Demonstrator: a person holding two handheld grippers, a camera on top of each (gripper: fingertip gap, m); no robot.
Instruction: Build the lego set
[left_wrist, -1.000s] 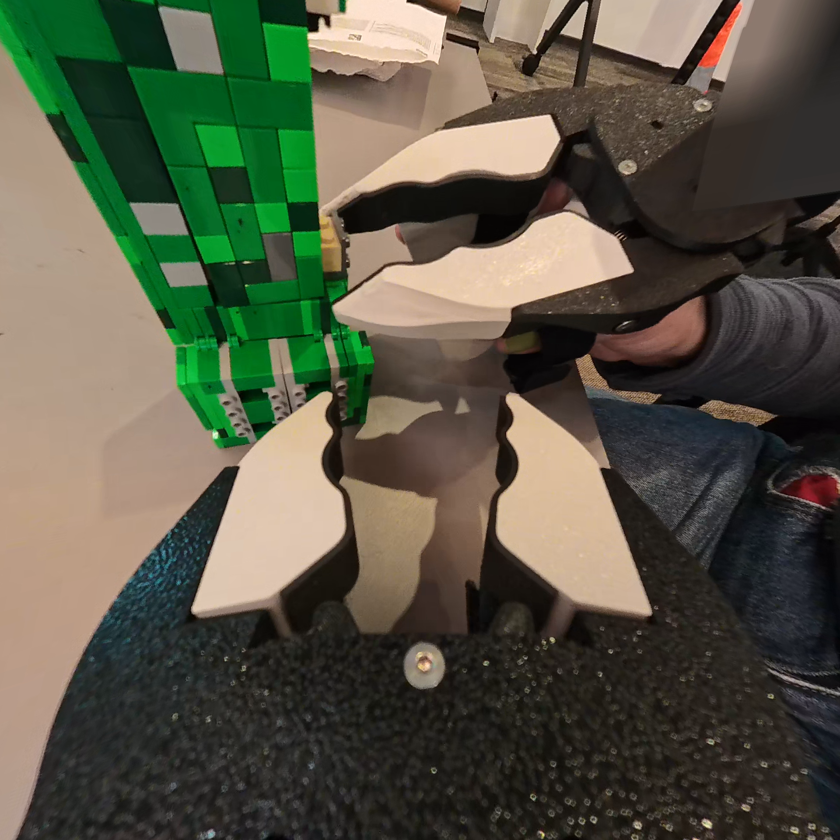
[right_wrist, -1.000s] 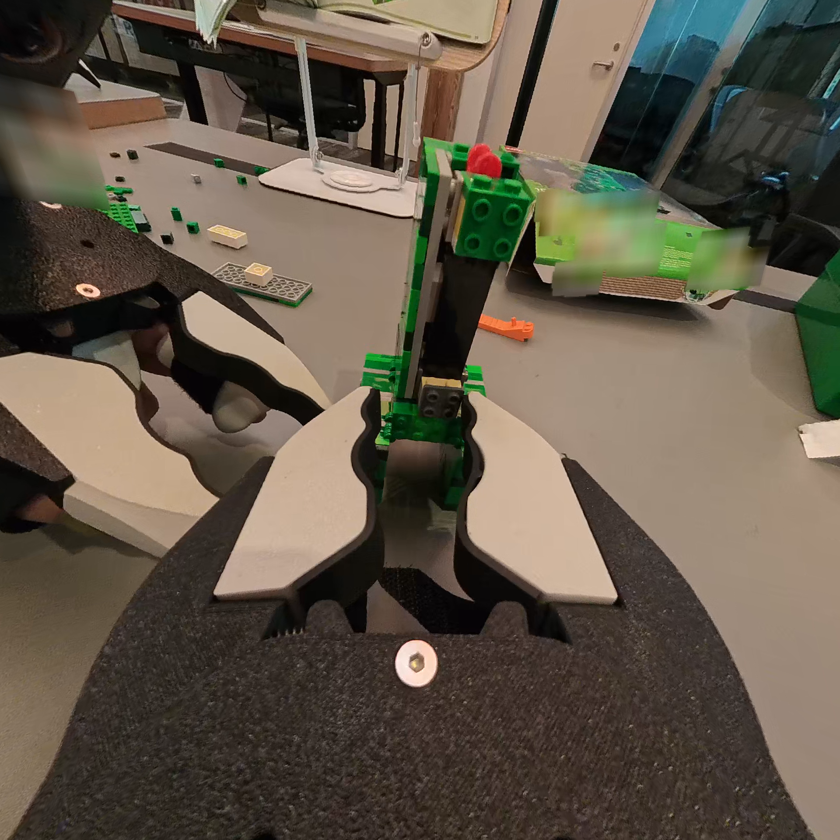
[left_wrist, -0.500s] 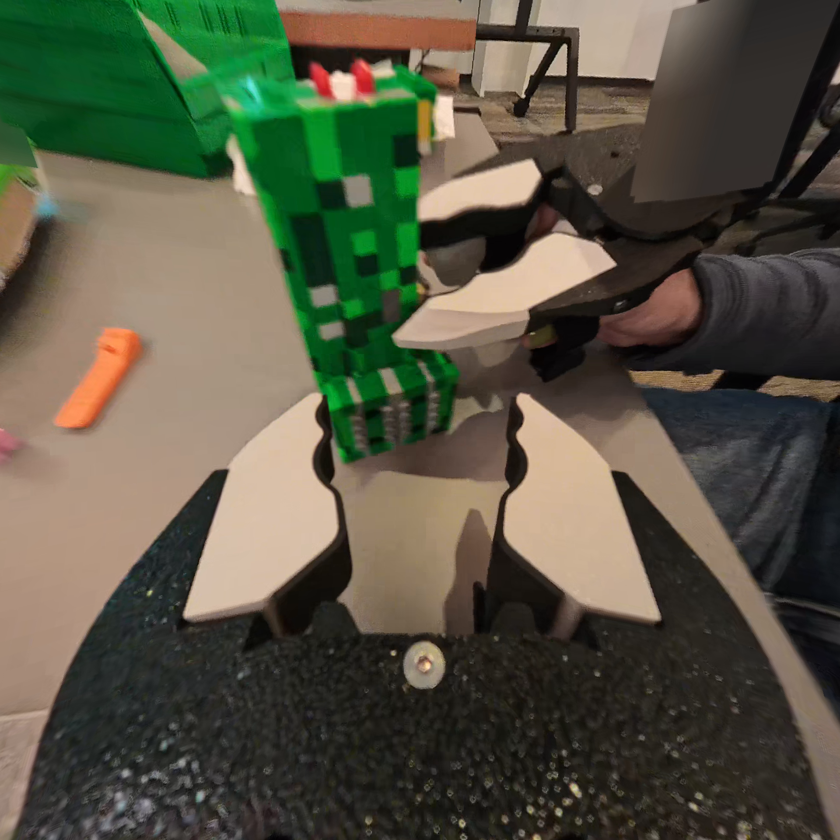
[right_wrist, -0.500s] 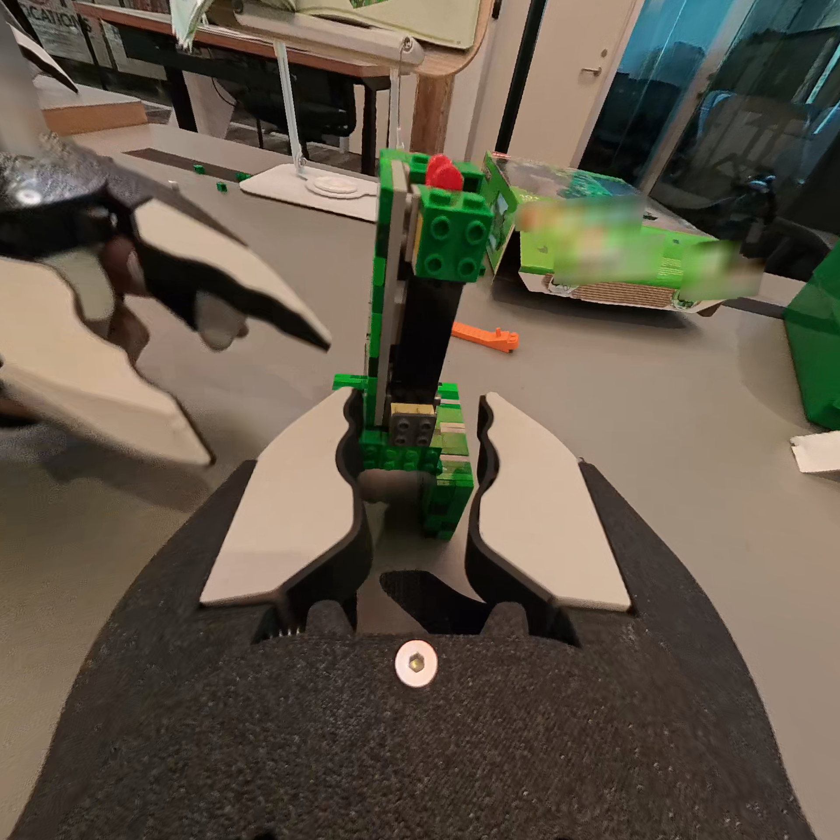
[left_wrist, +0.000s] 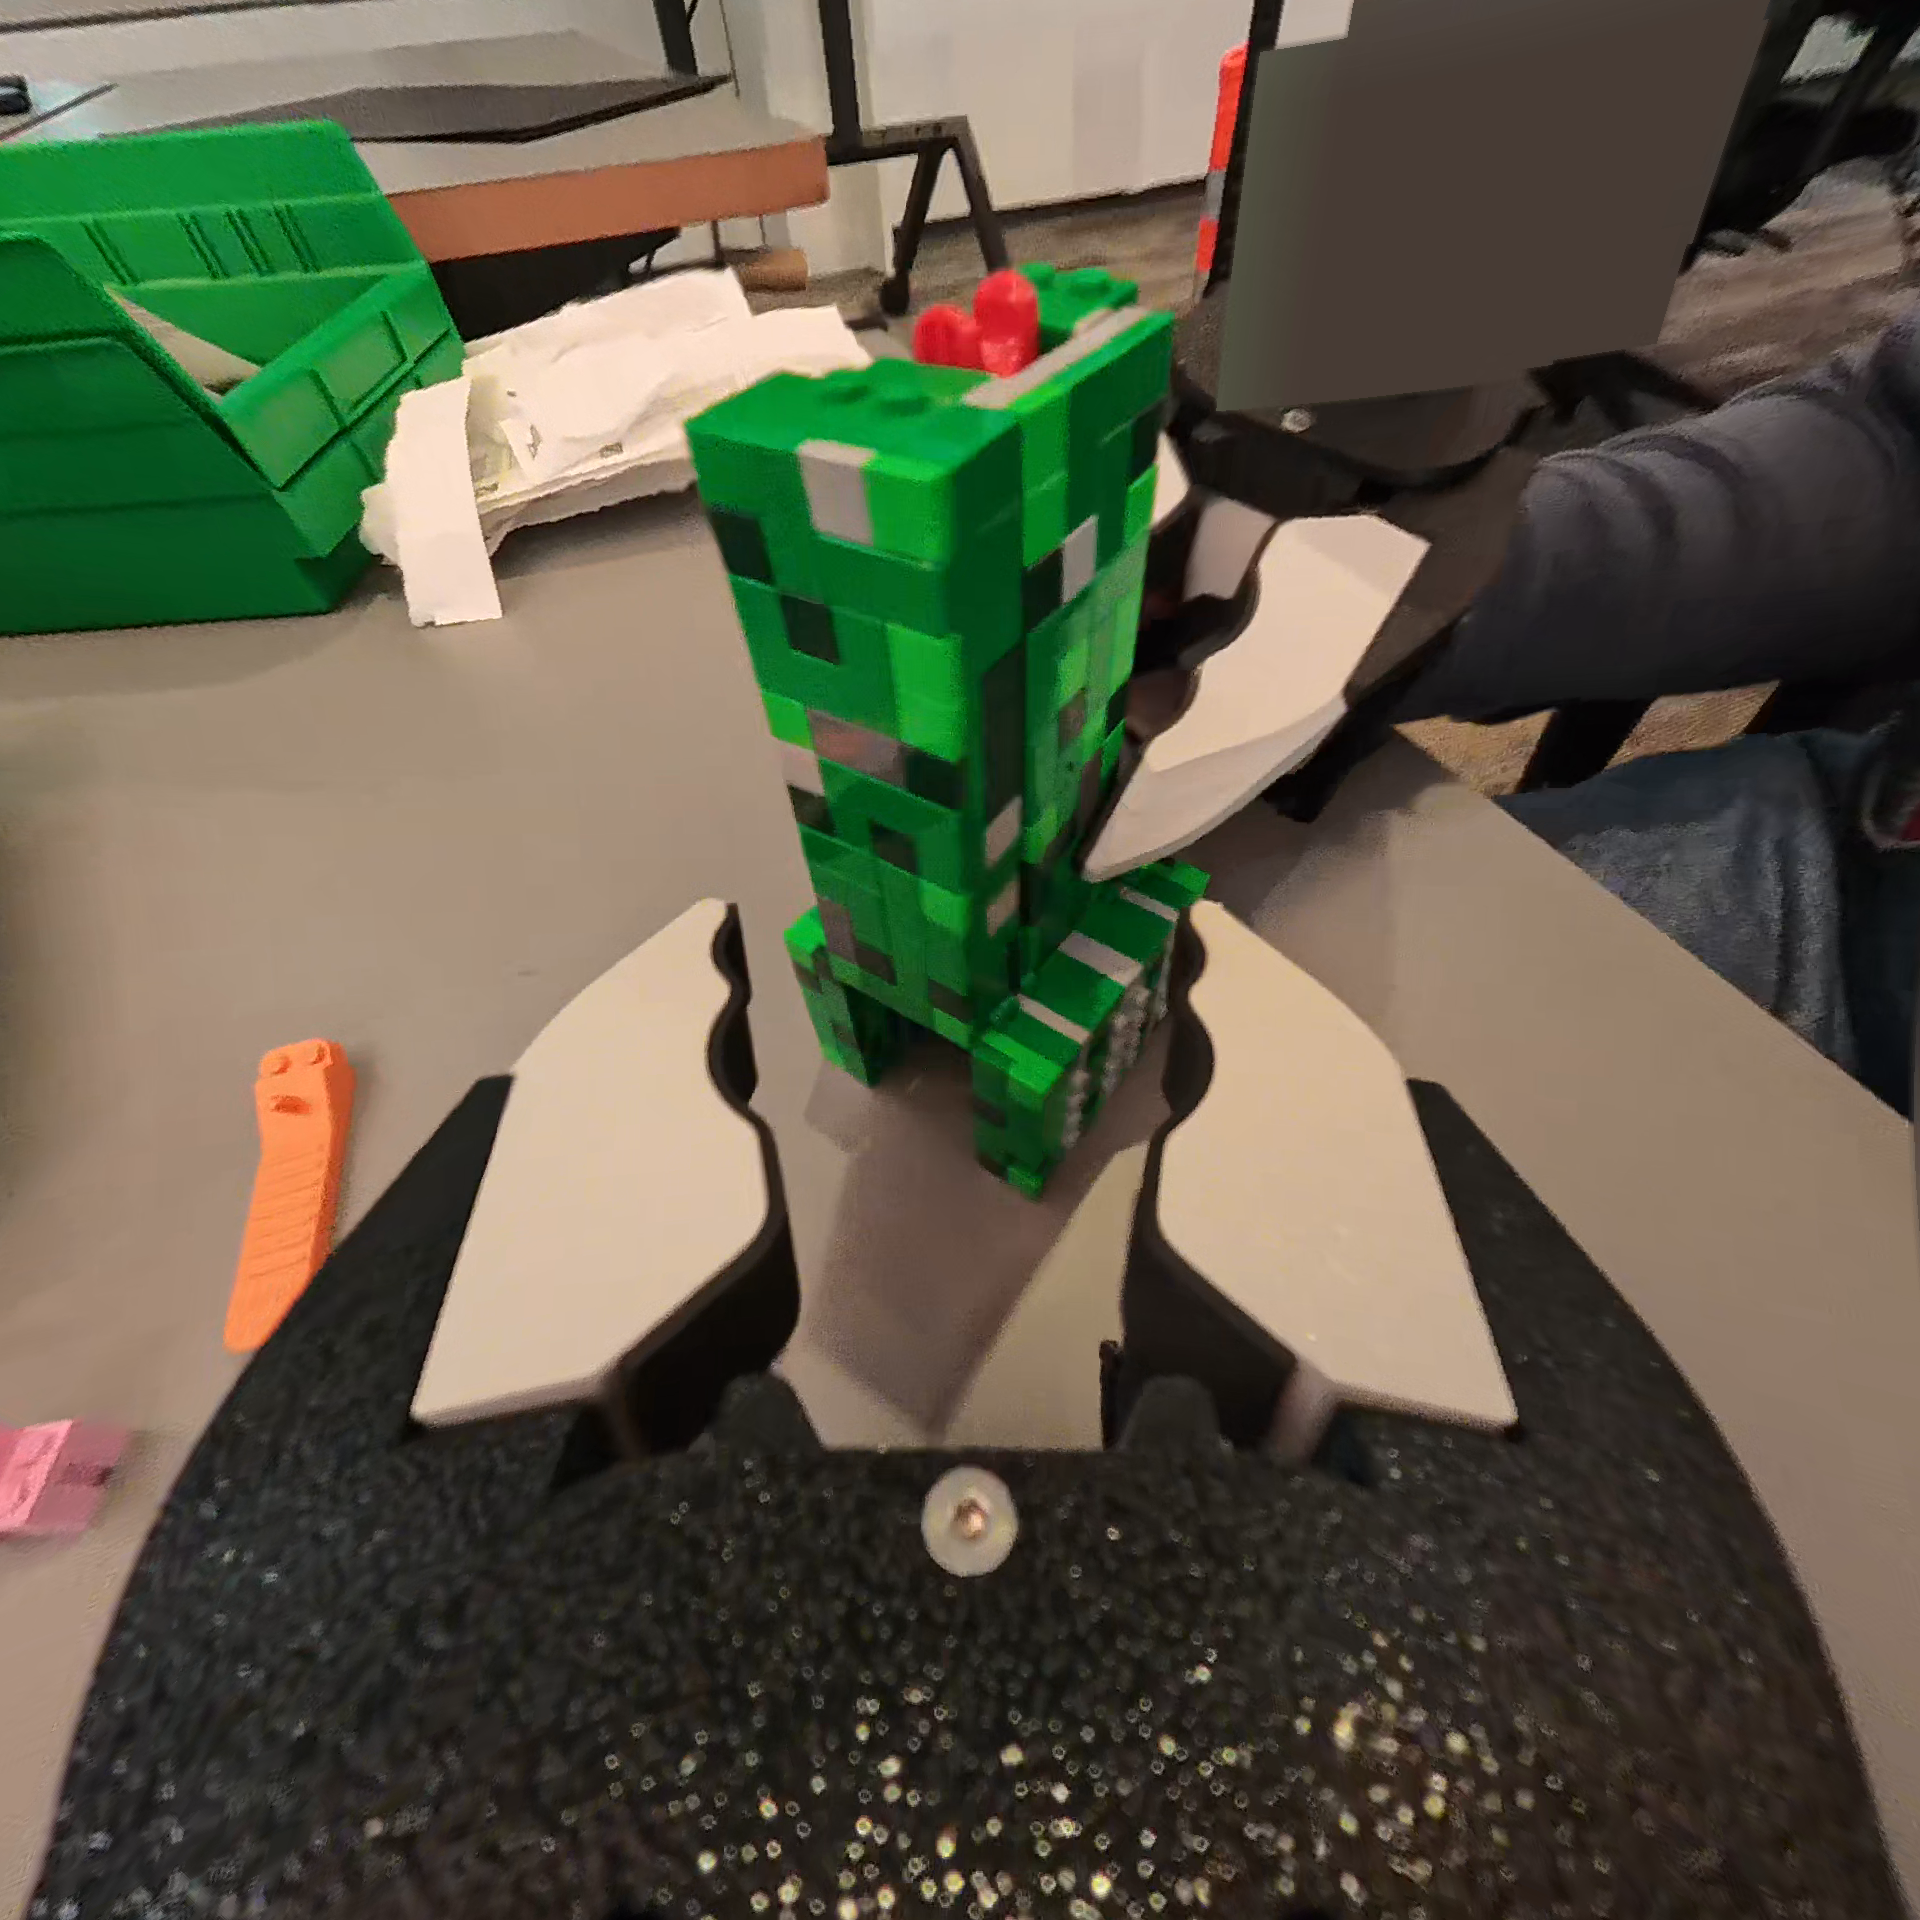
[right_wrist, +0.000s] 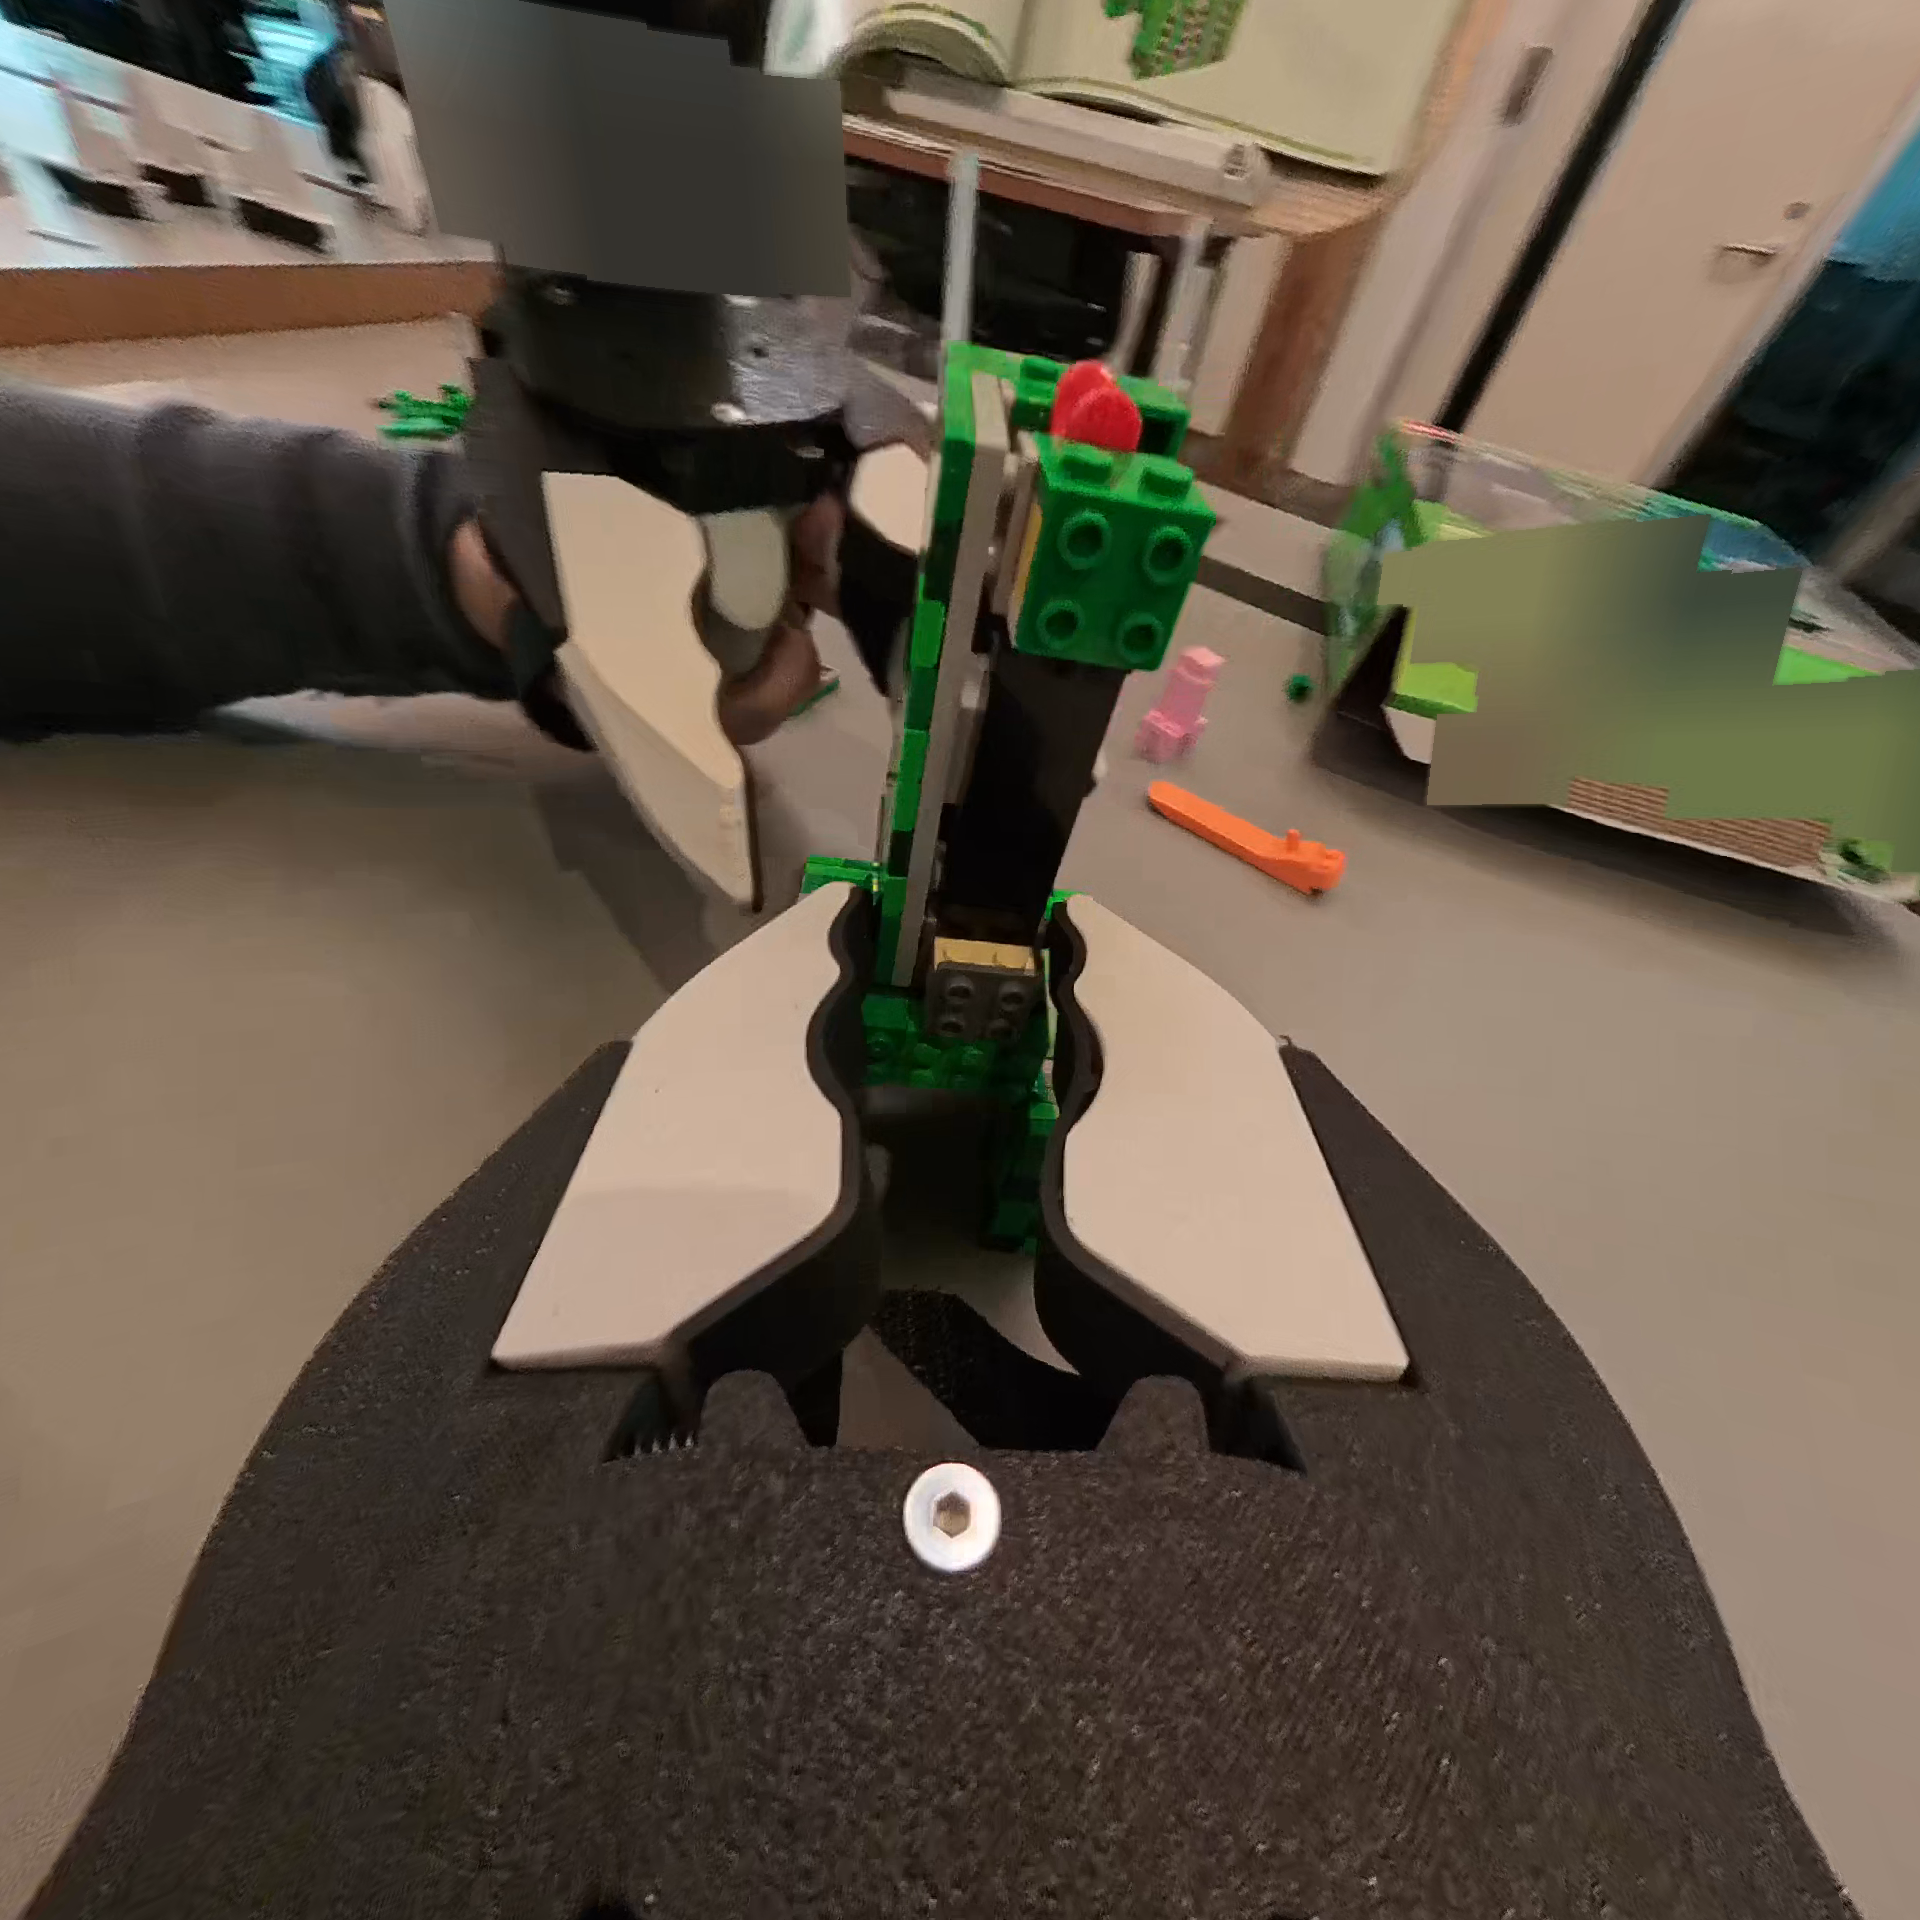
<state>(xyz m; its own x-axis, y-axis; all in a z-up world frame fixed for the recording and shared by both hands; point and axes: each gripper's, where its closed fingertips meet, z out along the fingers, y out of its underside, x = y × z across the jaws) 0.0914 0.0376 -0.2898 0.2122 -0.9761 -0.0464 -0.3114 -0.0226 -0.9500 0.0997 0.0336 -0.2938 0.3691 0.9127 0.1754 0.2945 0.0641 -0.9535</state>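
Grey tabletop (left_wrist: 260, 831) fills both views, with chair legs and a wooden desk edge behind it. Everything is placed against the green brick figure (left_wrist: 935, 644), a tall blocky tower that stands upright near the table's middle, with red pieces (left_wrist: 982, 327) on its top.

Far to the left of the figure and behind it, in the left wrist view, sits a green plastic bin (left_wrist: 197, 384), and crumpled white paper (left_wrist: 582, 416) lies between the bin and the figure. In the right wrist view a green printed box (right_wrist: 1621, 675) rests on the table well beyond the figure.

The right gripper (right_wrist: 961, 940) is clenched on the figure's base: both pale fingers press against the green bricks low down, just beside a small dark grey studded brick (right_wrist: 982, 1003). The left gripper (left_wrist: 961, 935) is spread wide; the figure's feet stand between its fingers, and the left-hand finger (left_wrist: 623, 1122) is clear of them, so it grips nothing.

An orange brick separator (left_wrist: 291, 1195) lies flat to the left of the figure, apart from it. A small pink piece (right_wrist: 1179, 707) stands beyond the figure, near the separator.
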